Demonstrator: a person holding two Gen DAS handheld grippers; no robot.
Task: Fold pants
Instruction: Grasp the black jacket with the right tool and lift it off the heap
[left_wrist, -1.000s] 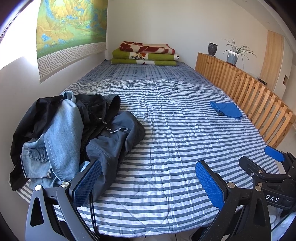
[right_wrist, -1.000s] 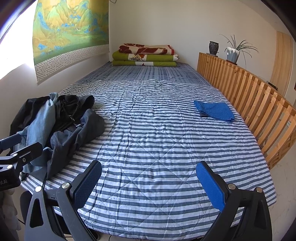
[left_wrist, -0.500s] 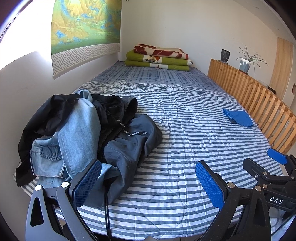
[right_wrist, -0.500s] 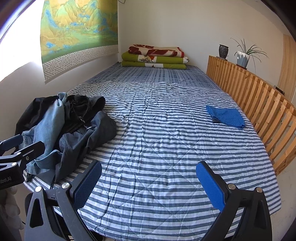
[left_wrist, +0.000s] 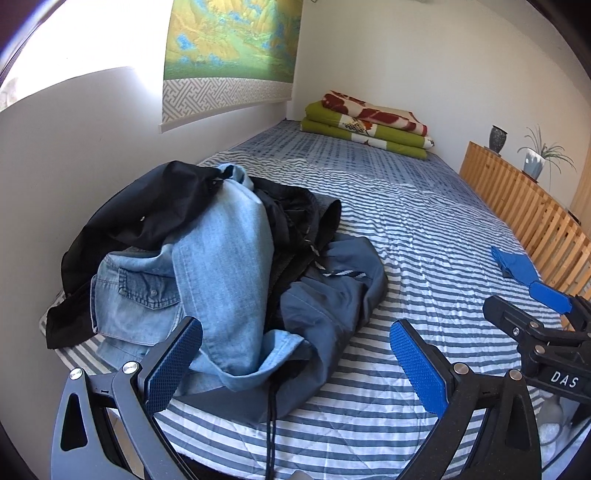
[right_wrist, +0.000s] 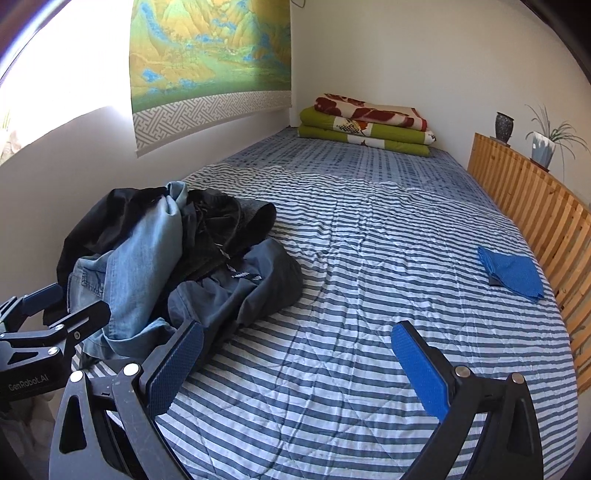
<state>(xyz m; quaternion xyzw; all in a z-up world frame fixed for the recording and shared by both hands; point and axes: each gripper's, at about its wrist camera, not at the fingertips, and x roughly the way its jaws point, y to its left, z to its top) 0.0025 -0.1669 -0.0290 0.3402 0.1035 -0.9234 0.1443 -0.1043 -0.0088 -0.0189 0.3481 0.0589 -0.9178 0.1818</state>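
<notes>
Left gripper (left_wrist: 295, 363): blue-padded jaws spread wide, empty, held just before the heap.
Right gripper (right_wrist: 297, 363): blue-padded jaws likewise apart, empty, over bare bedding.
Clothes heap (left_wrist: 207, 258): light blue denim jeans (left_wrist: 225, 273), a slate-grey drawstring pair (left_wrist: 332, 295) and black garments (left_wrist: 147, 210), piled at the blue-and-white striped quilt (right_wrist: 369, 295)'s near left corner, against the wall.
Folded blue cloth (right_wrist: 511, 275): near the wooden slatted rail (right_wrist: 535, 206), well apart from the heap.

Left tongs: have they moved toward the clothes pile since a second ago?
Yes. The left tongs have swung left and closer: the clothes pile now sits larger and more central between them, and the folded blankets have shifted right.
</notes>
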